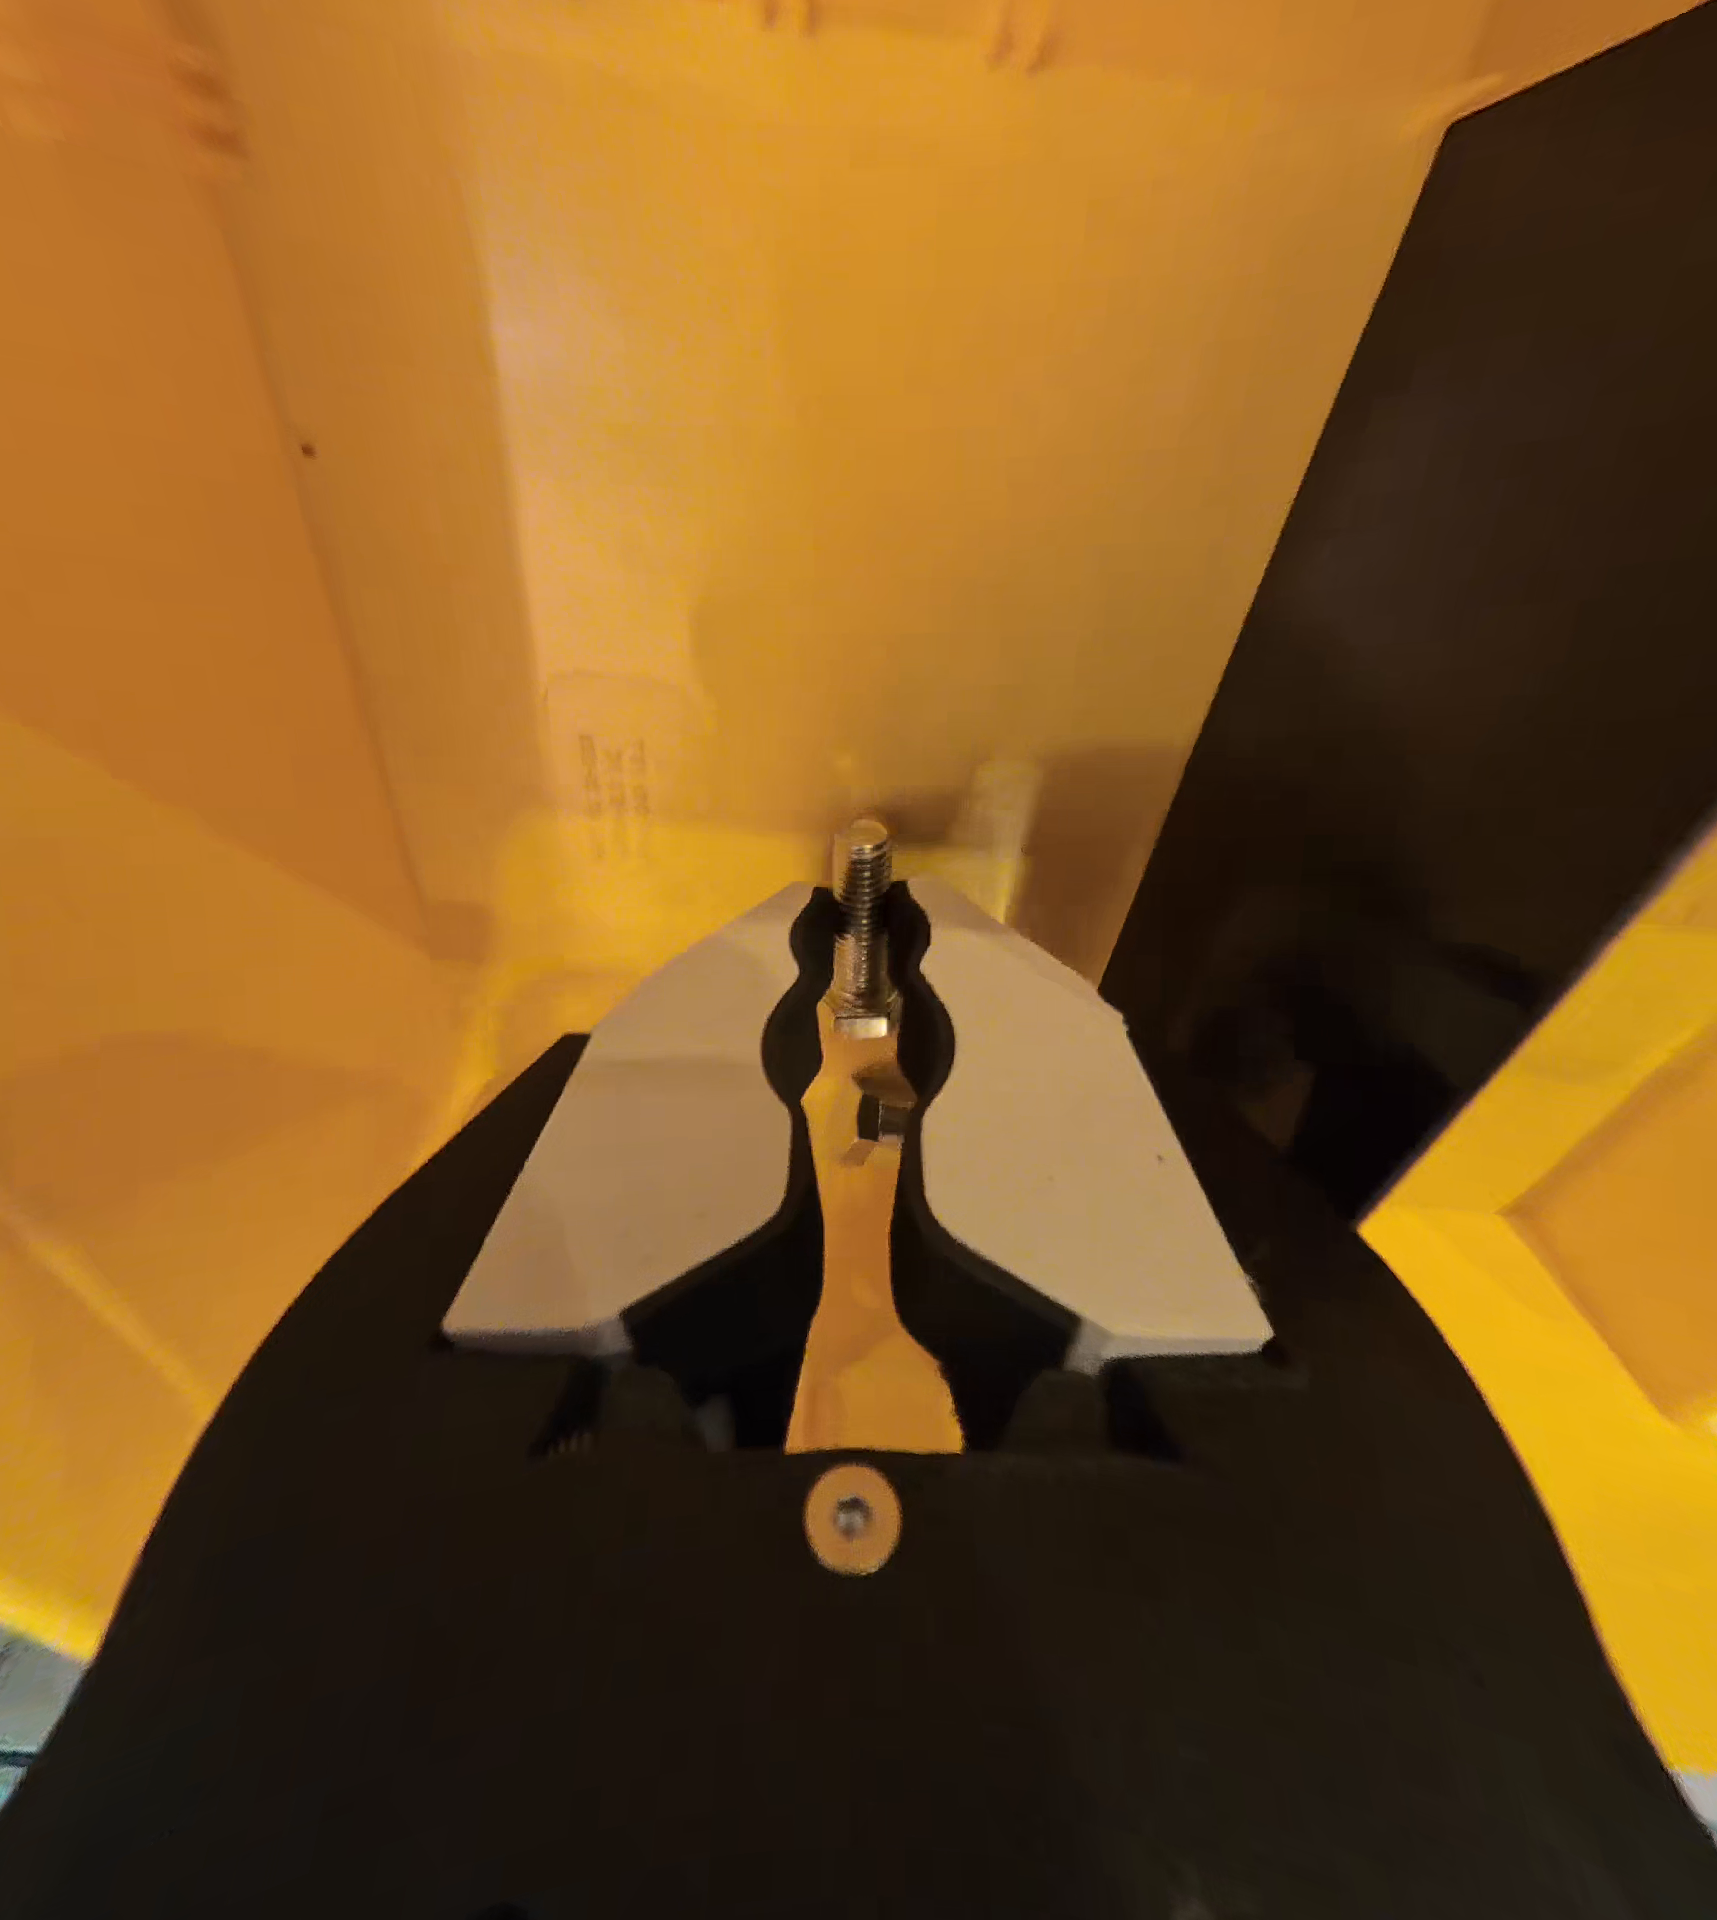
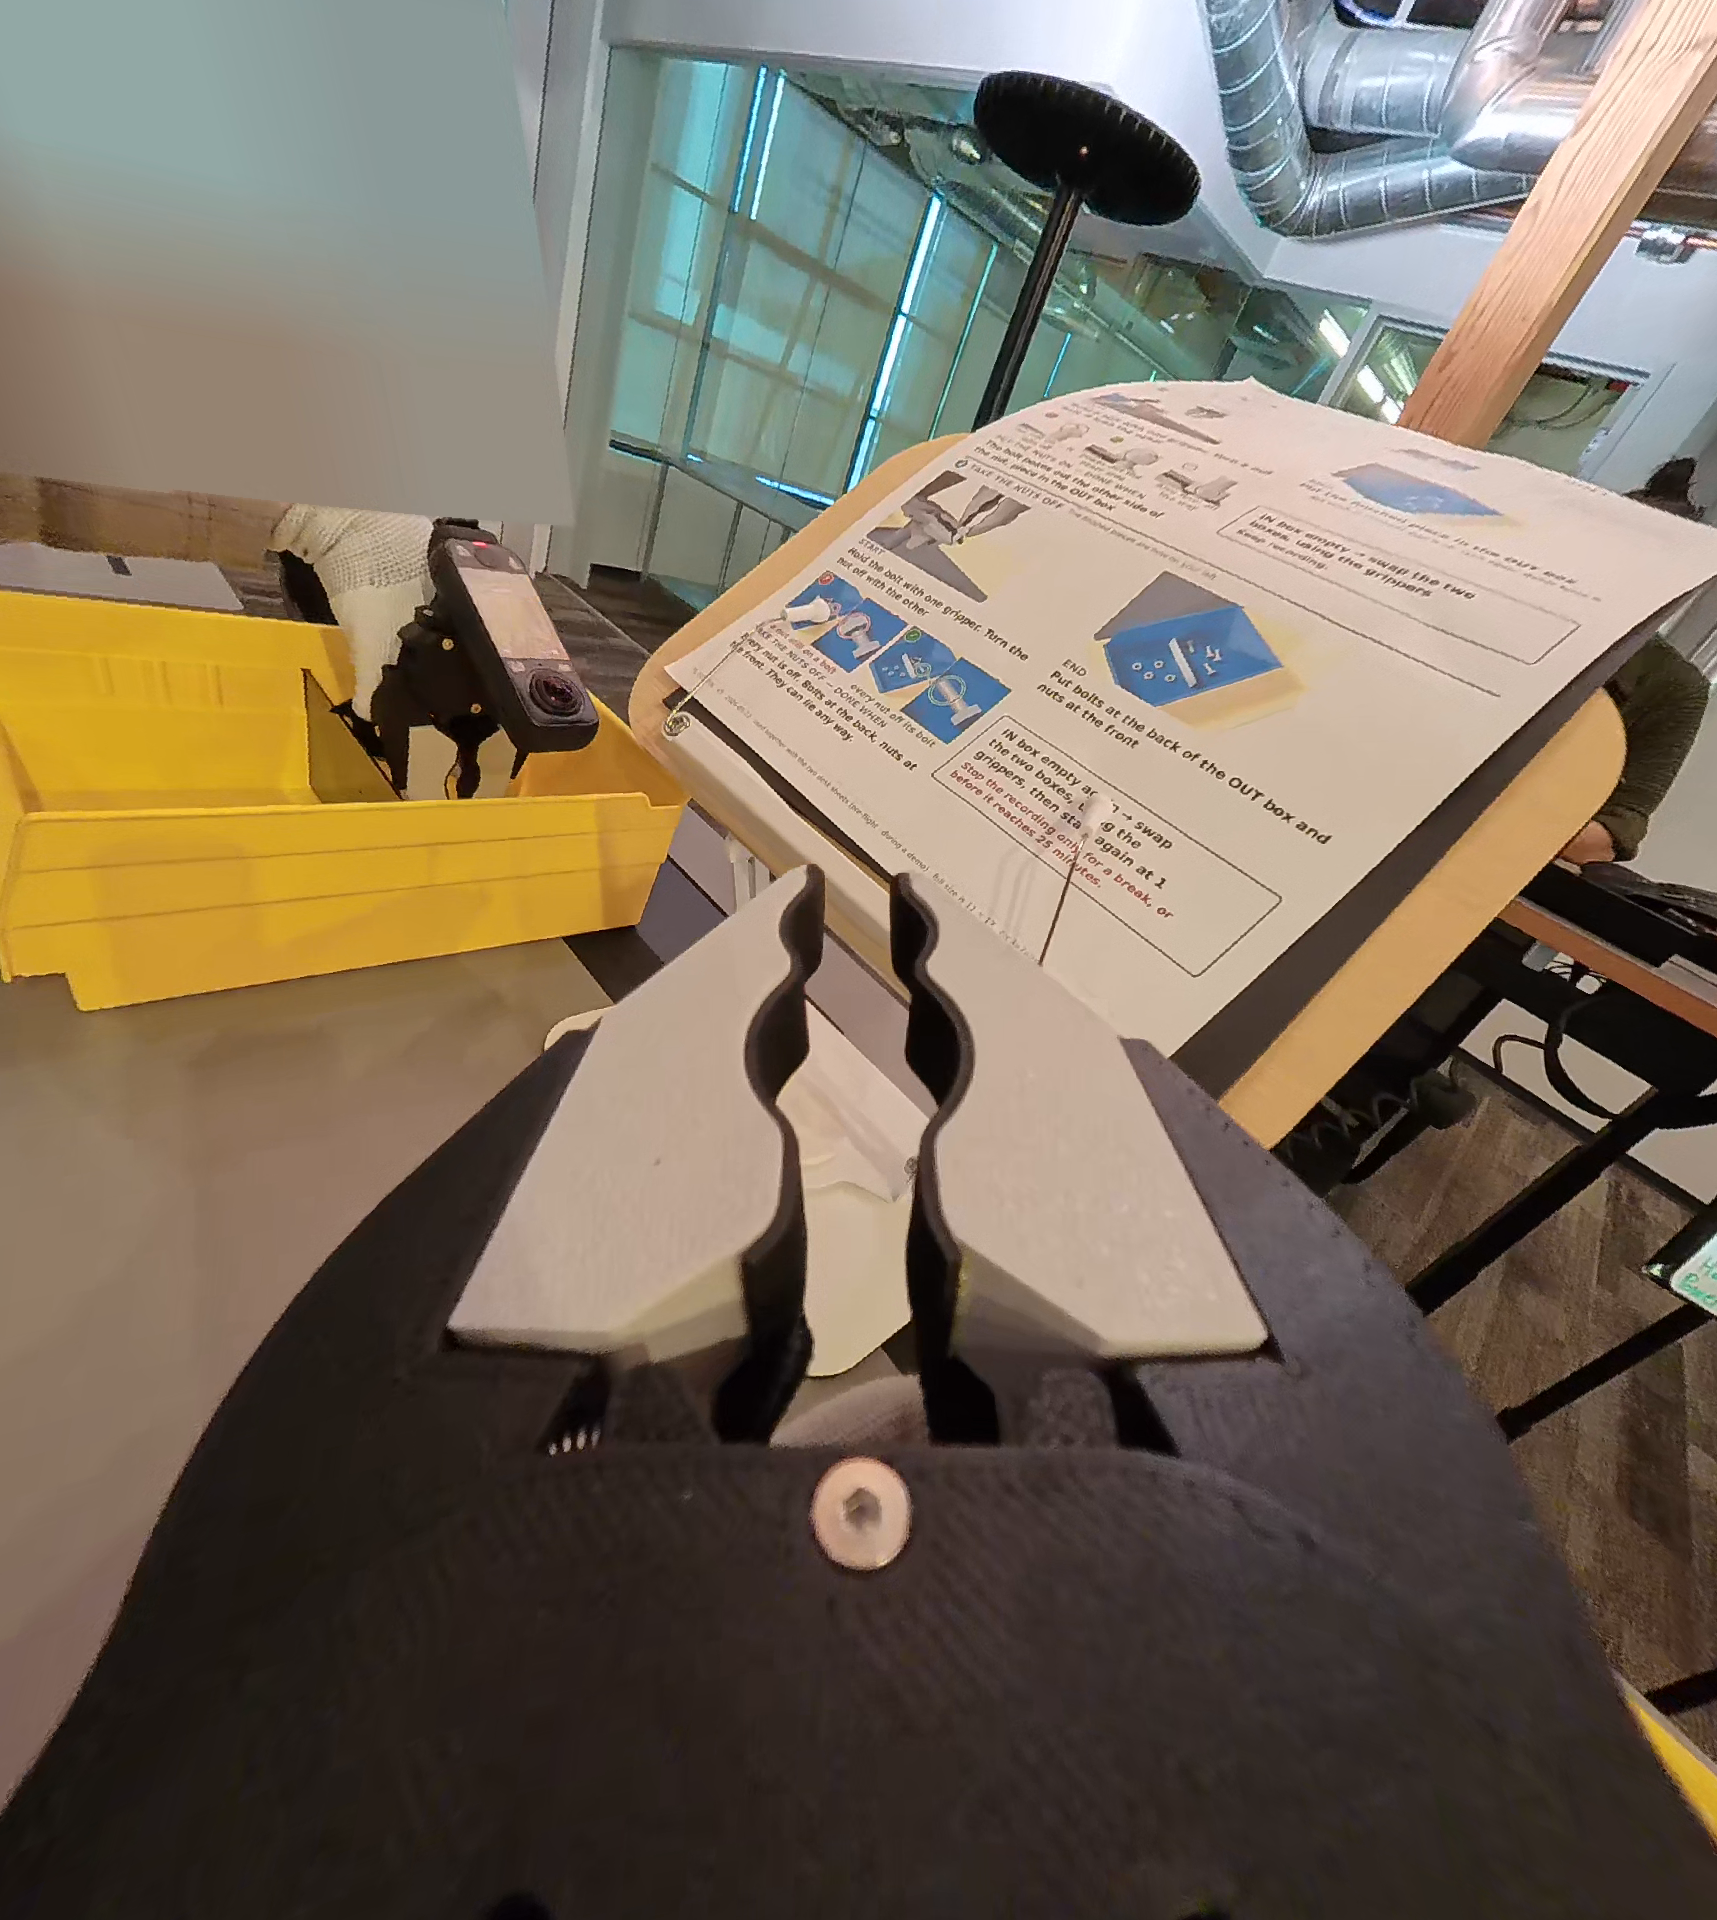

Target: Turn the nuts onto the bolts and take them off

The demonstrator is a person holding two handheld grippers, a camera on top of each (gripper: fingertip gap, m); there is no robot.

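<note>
In the left wrist view my left gripper (image 1: 862, 896) is down inside a yellow bin (image 1: 729, 416) and shut on a silver bolt (image 1: 862, 847). The bolt's threaded end sticks out past the fingertips toward the bin wall, and its hex part sits back between the fingers. A second small silver hex piece (image 1: 880, 1127) shows through the gap behind it; I cannot tell if it is a nut or a bolt head. My right gripper (image 2: 859, 891) is open and empty above the grey table (image 2: 158, 1195). The right wrist view shows the left gripper (image 2: 438, 717) in the bin (image 2: 314, 883), held by a gloved hand (image 2: 355, 582).
A black divider (image 1: 1456, 623) stands in the bin to the right of my left gripper. A tilted board with a printed instruction sheet (image 2: 1197, 665) stands right of the bin. A white object (image 2: 843, 1143) lies on the table under my right gripper. A person sits at a desk at far right. The gap from one gripper's tips to the other's is roughly 45 cm.
</note>
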